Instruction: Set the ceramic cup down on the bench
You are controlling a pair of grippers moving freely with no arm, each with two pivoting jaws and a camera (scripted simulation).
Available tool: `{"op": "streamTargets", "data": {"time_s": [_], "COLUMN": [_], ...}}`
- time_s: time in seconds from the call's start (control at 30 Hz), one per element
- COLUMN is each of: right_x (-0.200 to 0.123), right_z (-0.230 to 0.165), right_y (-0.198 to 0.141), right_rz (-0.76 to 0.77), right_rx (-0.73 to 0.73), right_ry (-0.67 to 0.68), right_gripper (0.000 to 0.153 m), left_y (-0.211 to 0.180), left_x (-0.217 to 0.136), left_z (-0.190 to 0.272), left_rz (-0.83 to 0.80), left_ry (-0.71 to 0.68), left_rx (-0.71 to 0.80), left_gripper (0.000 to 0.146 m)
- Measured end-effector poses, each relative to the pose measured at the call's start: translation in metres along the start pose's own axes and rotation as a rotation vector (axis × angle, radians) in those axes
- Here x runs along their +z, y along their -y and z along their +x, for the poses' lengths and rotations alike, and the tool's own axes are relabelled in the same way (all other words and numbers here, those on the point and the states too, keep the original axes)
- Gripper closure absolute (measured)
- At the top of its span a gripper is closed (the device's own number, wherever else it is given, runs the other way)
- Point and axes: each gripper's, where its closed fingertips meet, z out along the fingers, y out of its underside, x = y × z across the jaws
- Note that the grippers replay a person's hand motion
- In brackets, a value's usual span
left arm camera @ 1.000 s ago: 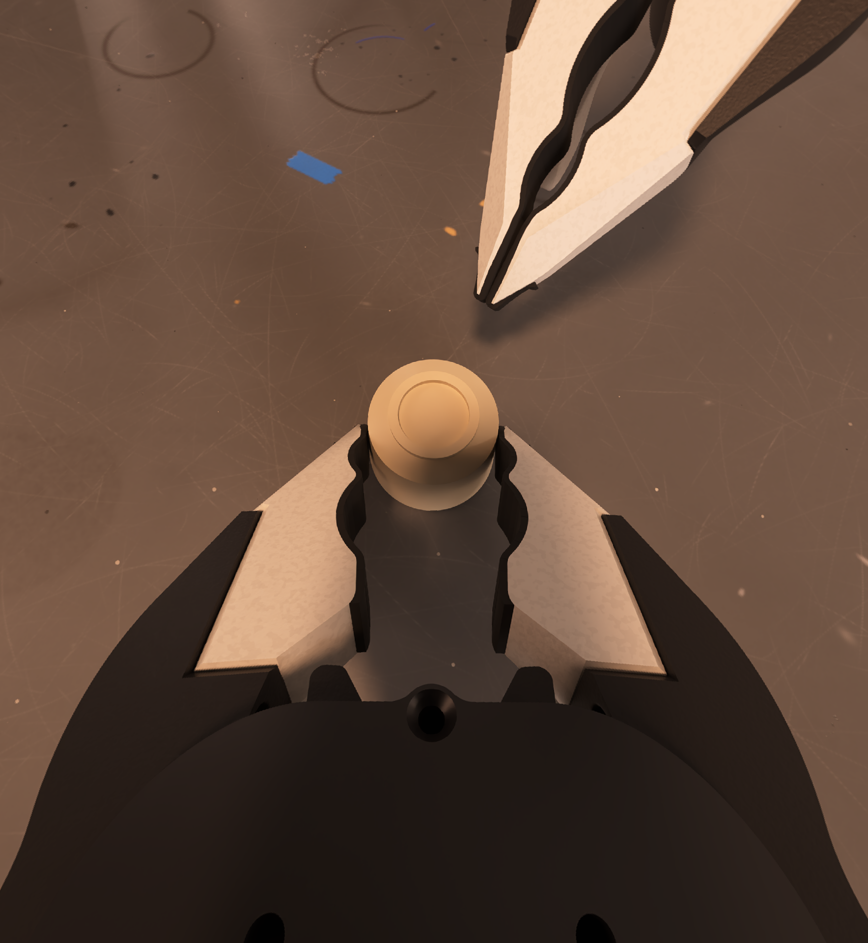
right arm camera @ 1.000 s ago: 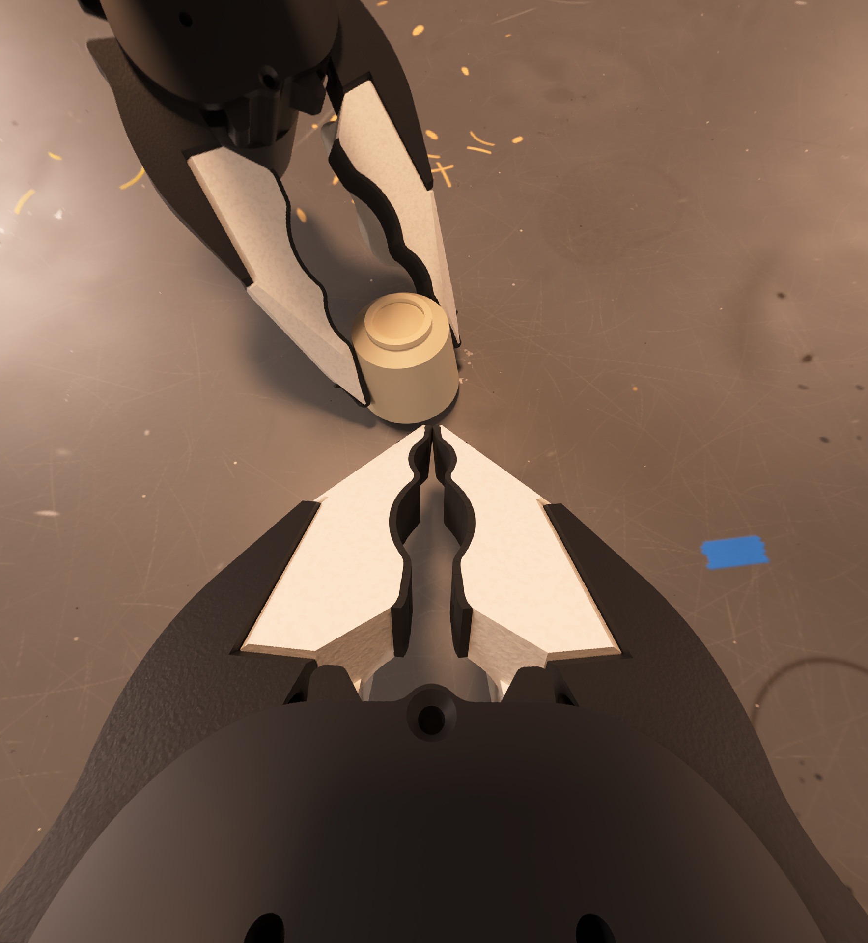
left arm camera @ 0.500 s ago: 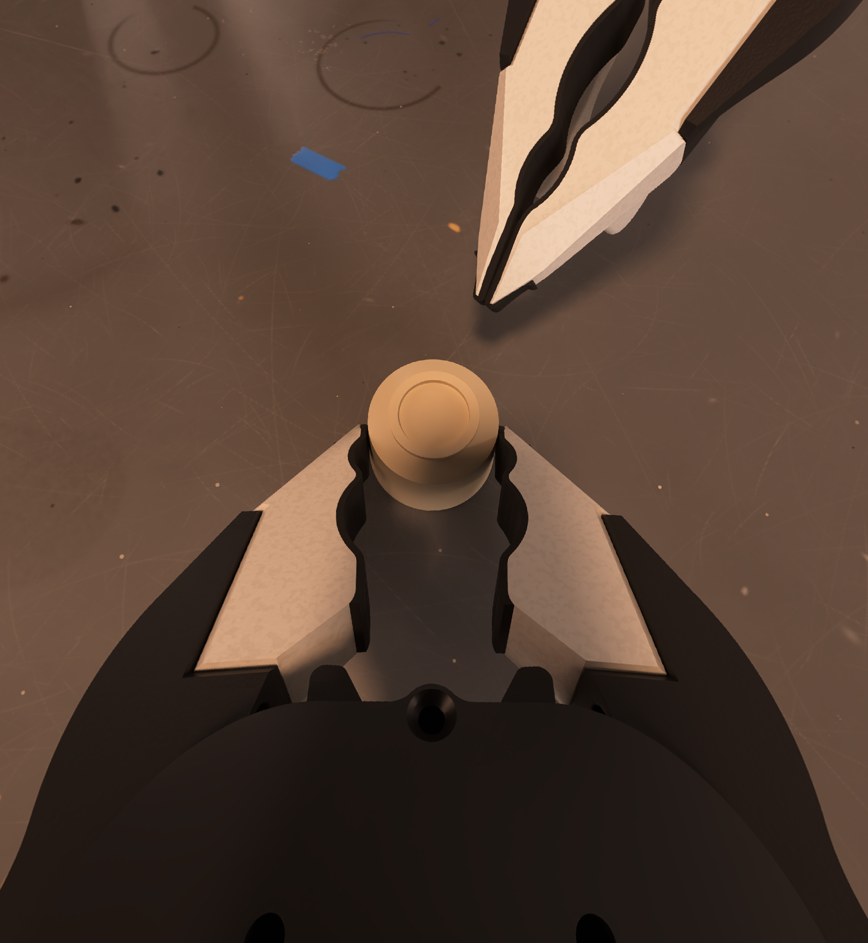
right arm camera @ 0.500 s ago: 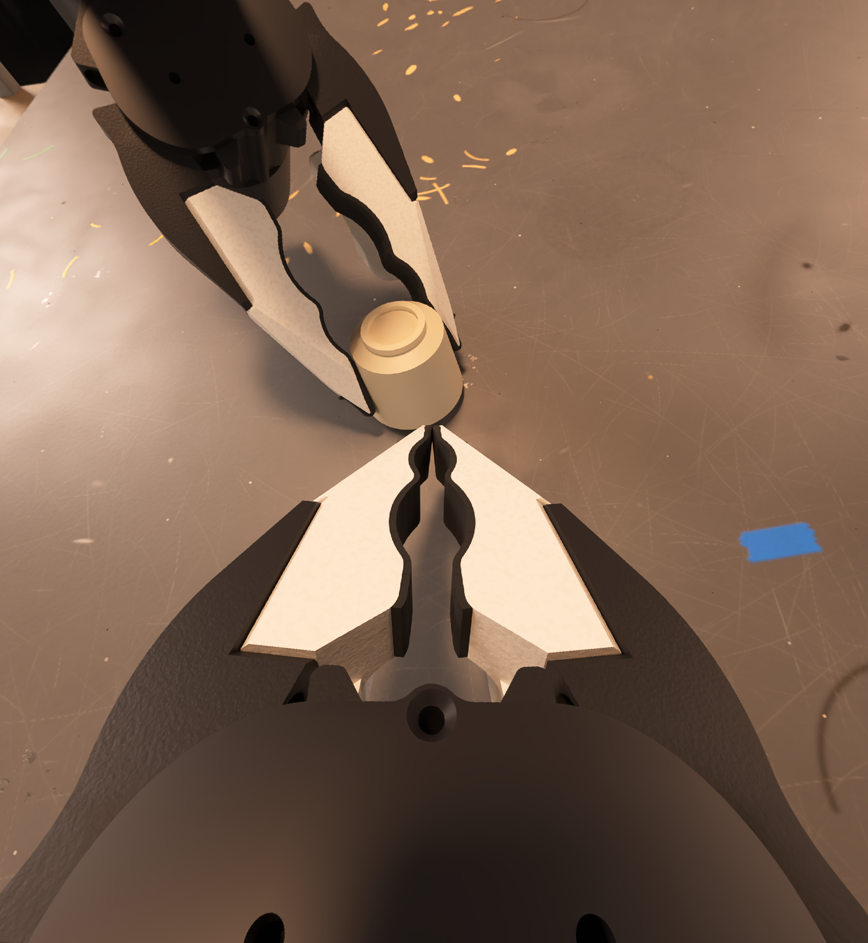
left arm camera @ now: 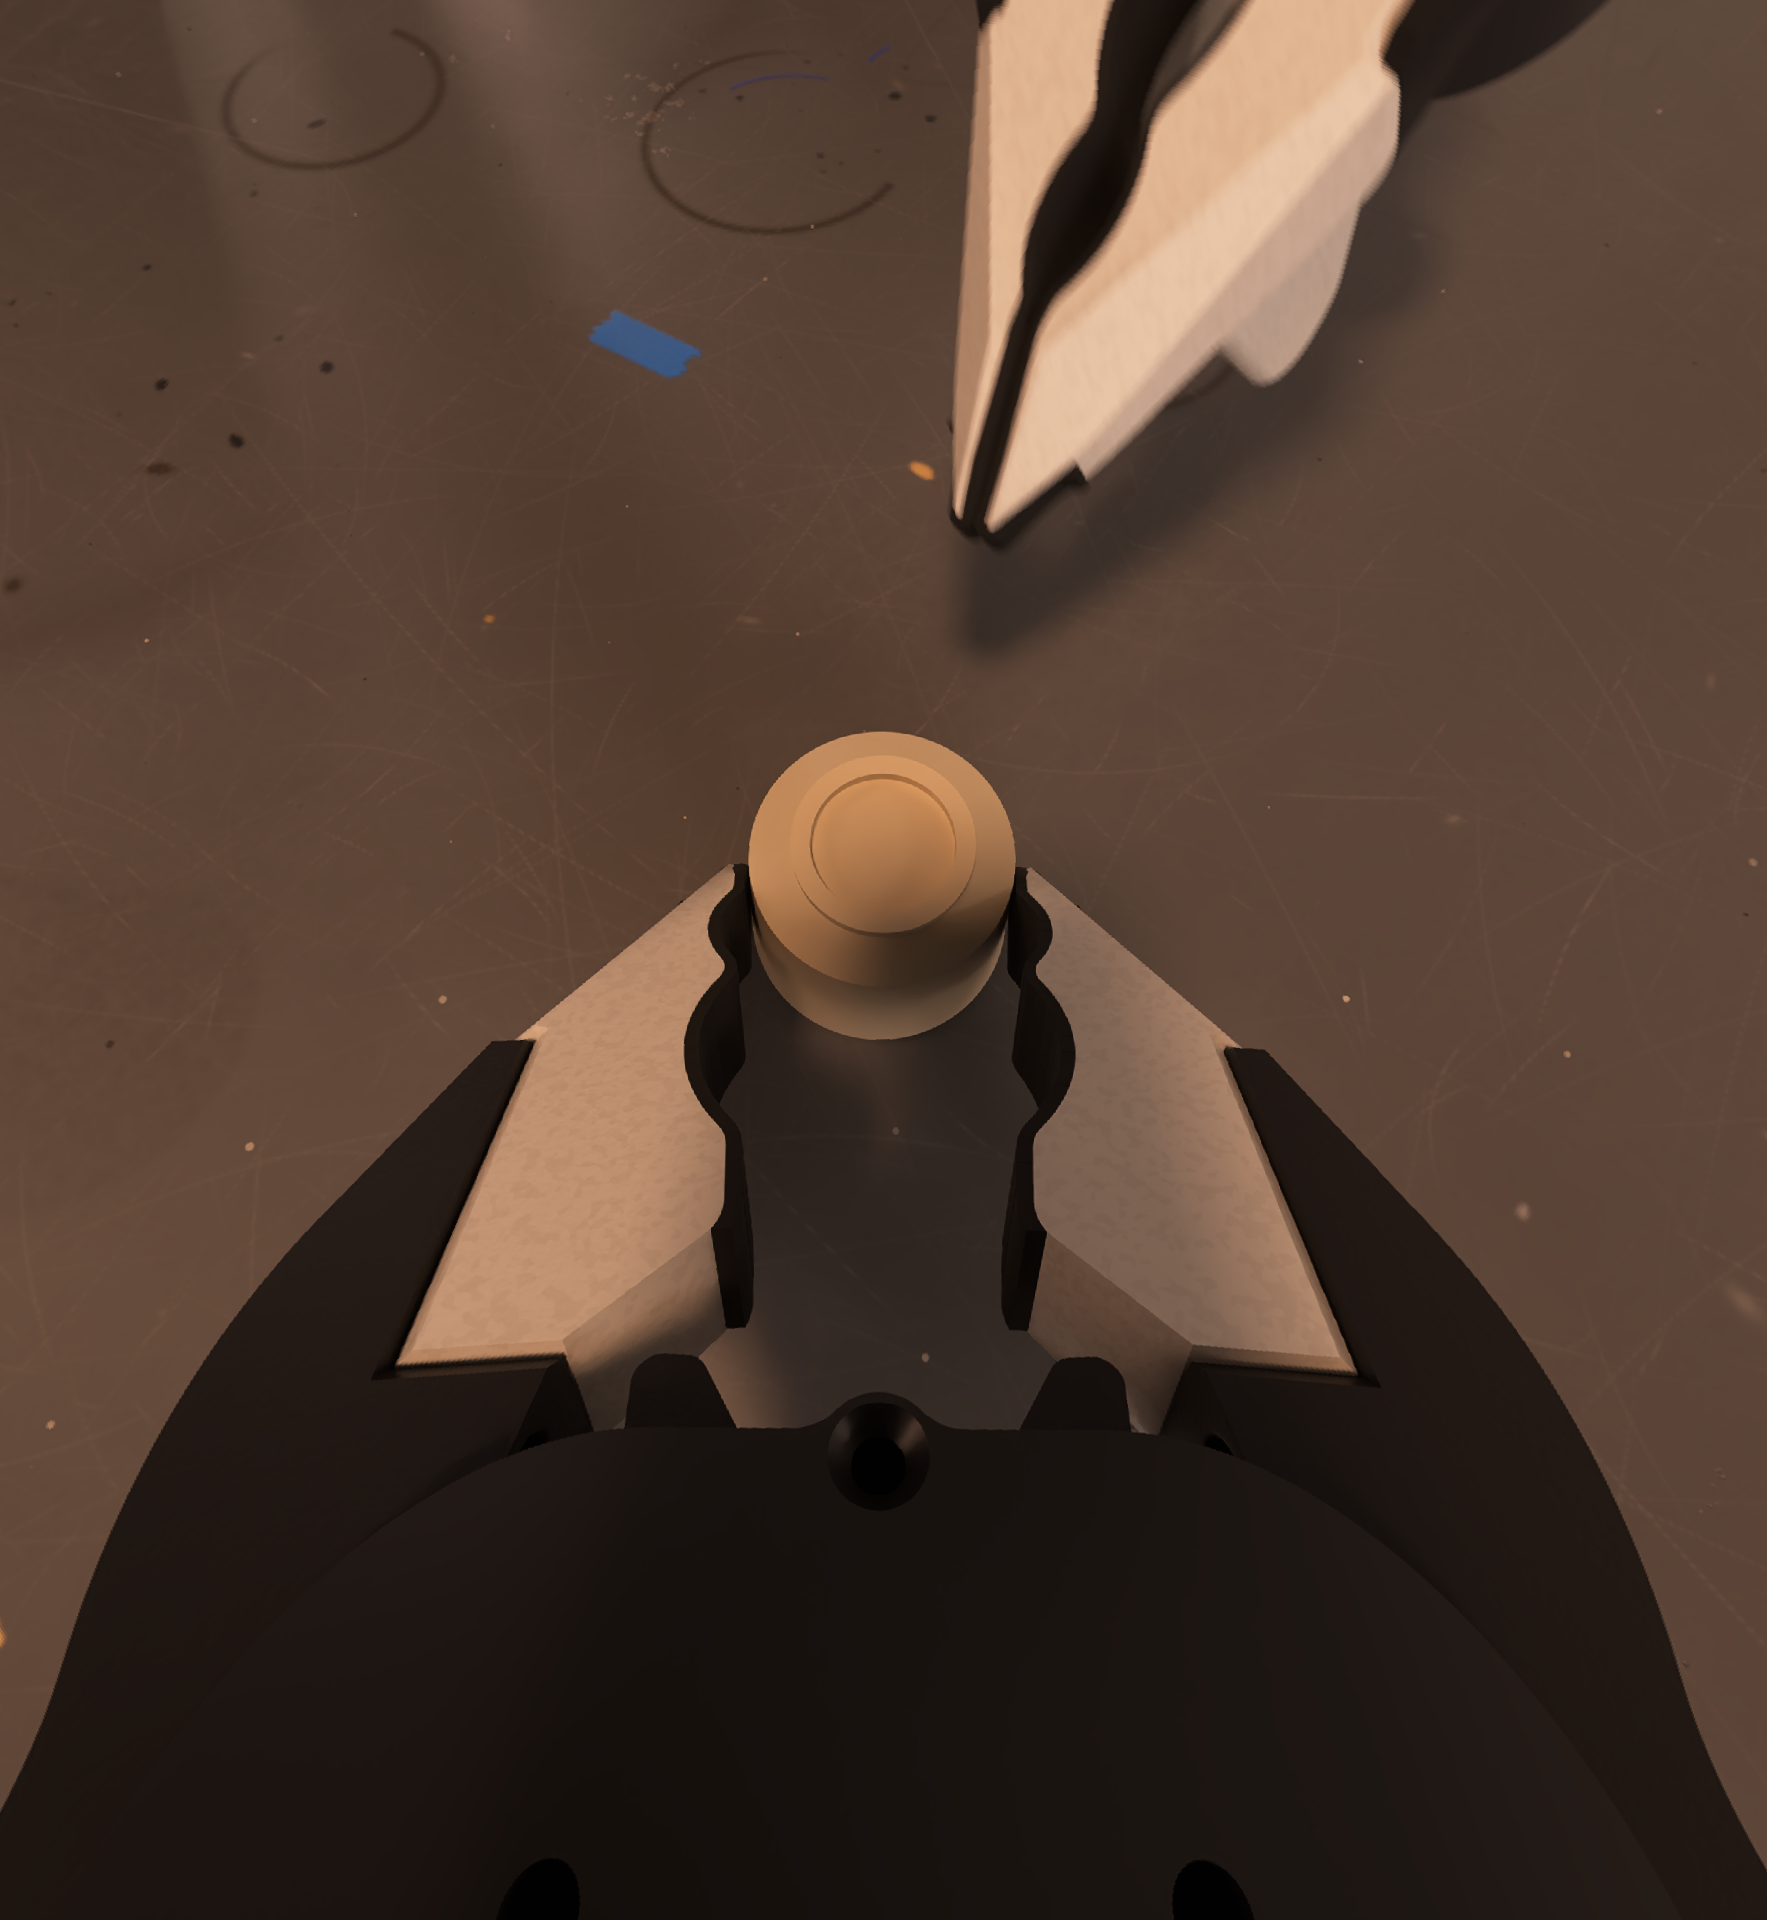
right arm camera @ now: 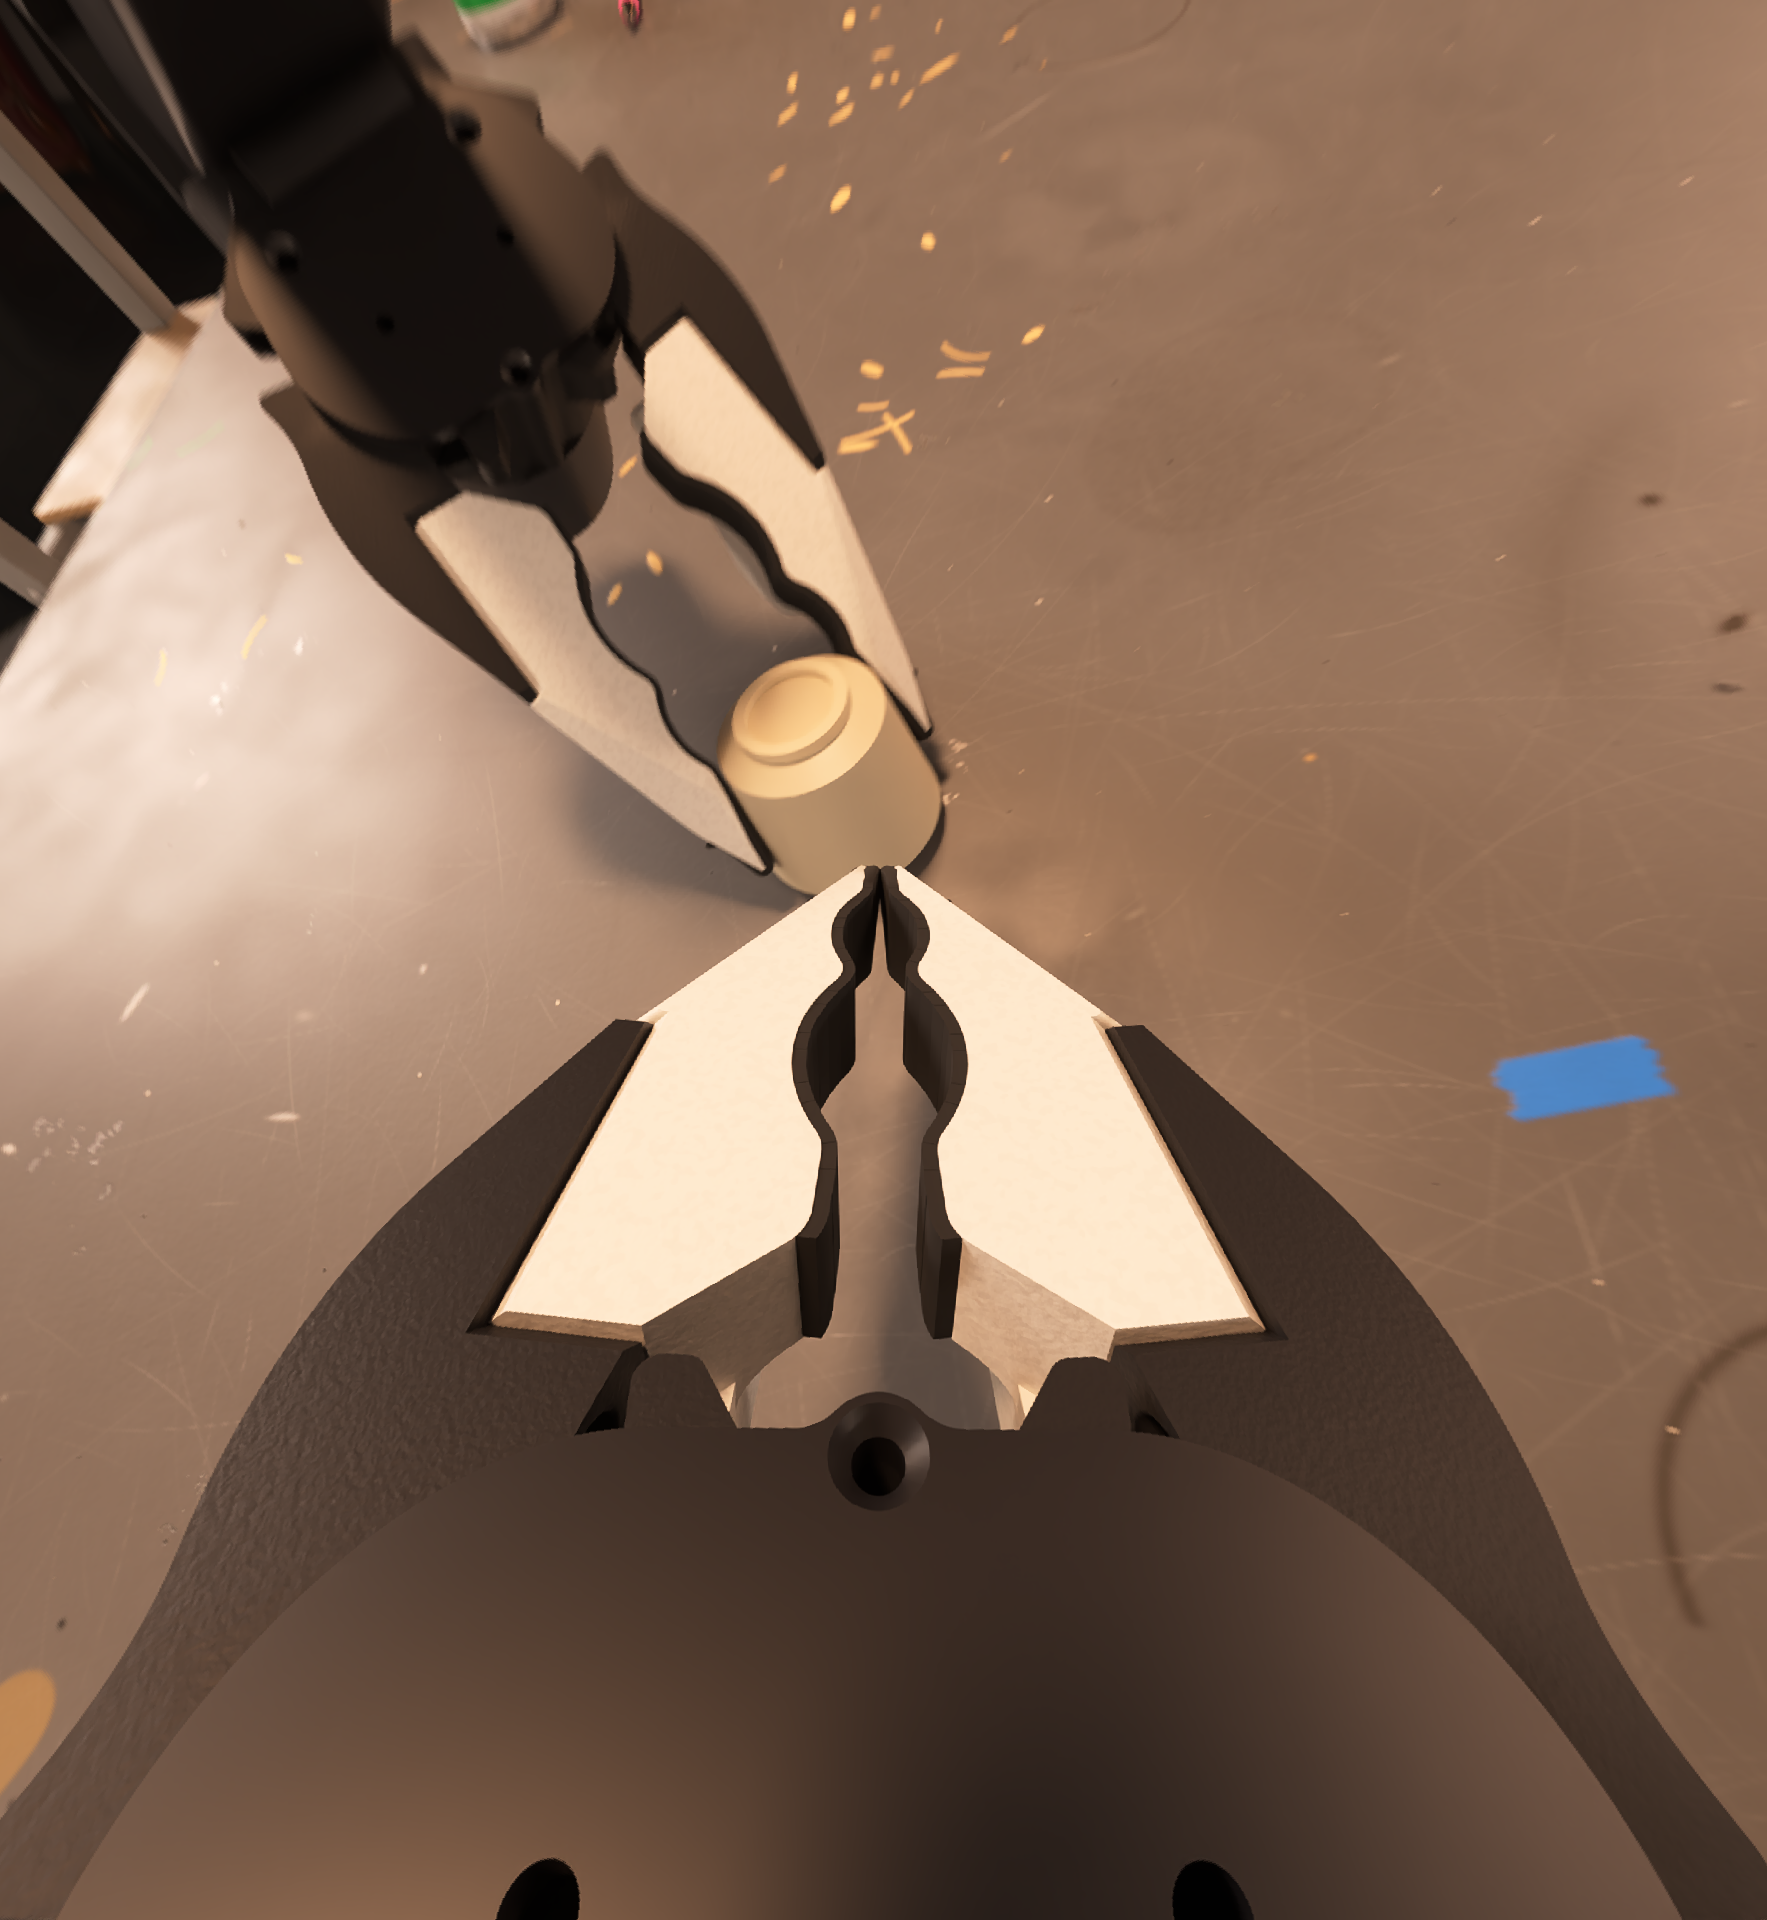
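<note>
A tan ceramic cup (left arm camera: 879, 883) stands upside down, base up, between the fingertips of my left gripper (left arm camera: 879, 875), which is shut on its sides. In the right wrist view the cup (right arm camera: 827, 769) appears to rest on the brown bench (right arm camera: 1378, 520), with the left gripper (right arm camera: 843, 798) reaching in from the upper left. My right gripper (right arm camera: 879, 875) is shut and empty, its tips just in front of the cup. It also shows in the left wrist view (left arm camera: 974, 520), beyond the cup to the right and apart from it.
A strip of blue tape (left arm camera: 645, 343) lies on the bench (left arm camera: 339, 727), also in the right wrist view (right arm camera: 1580, 1075). Ring marks (left arm camera: 770, 145) and orange chips (right arm camera: 889, 416) mark the surface. The bench edge and a metal frame (right arm camera: 27, 208) are at far left.
The right gripper has drawn back and tilted, so its view takes in more of the bench and its left edge. The left gripper and cup have stayed in place.
</note>
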Motion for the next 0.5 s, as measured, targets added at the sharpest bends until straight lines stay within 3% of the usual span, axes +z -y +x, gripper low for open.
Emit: {"op": "streamTargets", "data": {"time_s": [0.1, 0.3, 0.5], "right_x": [-0.004, 0.023, 0.024], "right_z": [0.015, 0.019, 0.018], "right_y": [0.011, 0.004, 0.004], "right_rz": [0.028, -0.039, -0.028], "right_rx": [0.023, 0.169, 0.261], "right_ry": [-0.024, 0.108, 0.151], "right_gripper": [0.153, 0.153, 0.153], "left_y": [0.0, 0.0, 0.0], "left_x": [0.0, 0.0, 0.0], "left_z": [0.0, 0.0, 0.0], "left_rz": [0.001, 0.002, 0.002], "left_ry": [-0.01, -0.012, -0.017], "left_rx": [-0.008, -0.008, -0.011], "left_gripper": [0.096, 0.096, 0.096]}}
